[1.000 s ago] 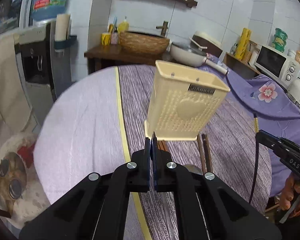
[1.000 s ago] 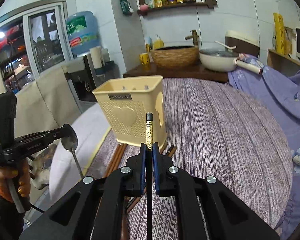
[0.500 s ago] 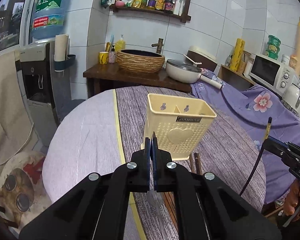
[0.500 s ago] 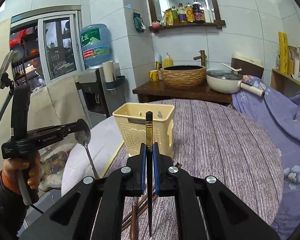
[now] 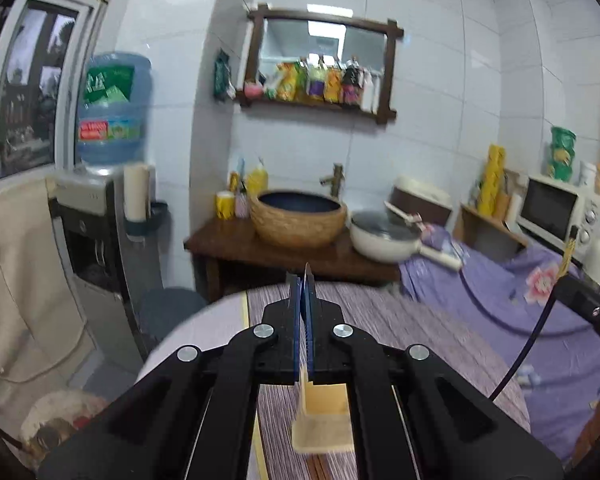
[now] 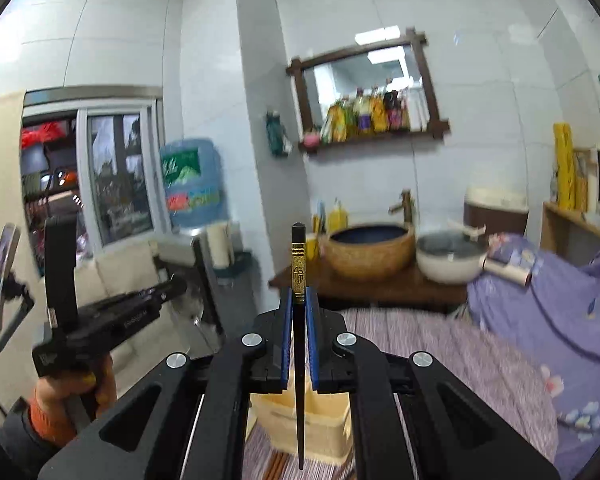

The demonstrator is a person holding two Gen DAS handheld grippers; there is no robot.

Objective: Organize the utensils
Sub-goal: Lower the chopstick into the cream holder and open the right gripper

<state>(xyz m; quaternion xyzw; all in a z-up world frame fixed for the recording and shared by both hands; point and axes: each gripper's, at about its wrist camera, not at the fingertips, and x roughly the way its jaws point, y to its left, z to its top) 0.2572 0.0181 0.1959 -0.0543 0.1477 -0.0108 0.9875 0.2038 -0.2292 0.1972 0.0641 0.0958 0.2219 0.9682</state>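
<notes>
My left gripper [image 5: 303, 292] is shut on a metal spoon, whose thin handle edge shows between the pads; from the right wrist view its bowl [image 6: 194, 304] hangs blurred below that gripper [image 6: 168, 290]. My right gripper [image 6: 298, 300] is shut on a black chopstick [image 6: 299, 344] with a gold band, held upright. The chopstick also shows in the left wrist view [image 5: 540, 320]. The cream utensil holder [image 6: 304, 424] stands on the table below both grippers, partly hidden by the gripper bodies; it also shows in the left wrist view [image 5: 324, 420]. Brown chopsticks [image 6: 278, 466] lie at its base.
The round table has a purple striped cloth [image 6: 440, 360]. Behind it stand a wooden counter [image 5: 284, 252] with a woven basin [image 5: 298, 218] and a white pan [image 5: 384, 236]. A water dispenser [image 5: 100, 216] is at left, a microwave [image 5: 556, 208] at right.
Both grippers have risen and tilted up with their utensils. The holder has slid from mid-frame down to beneath the gripper bodies, and the wall and shelf now fill the views.
</notes>
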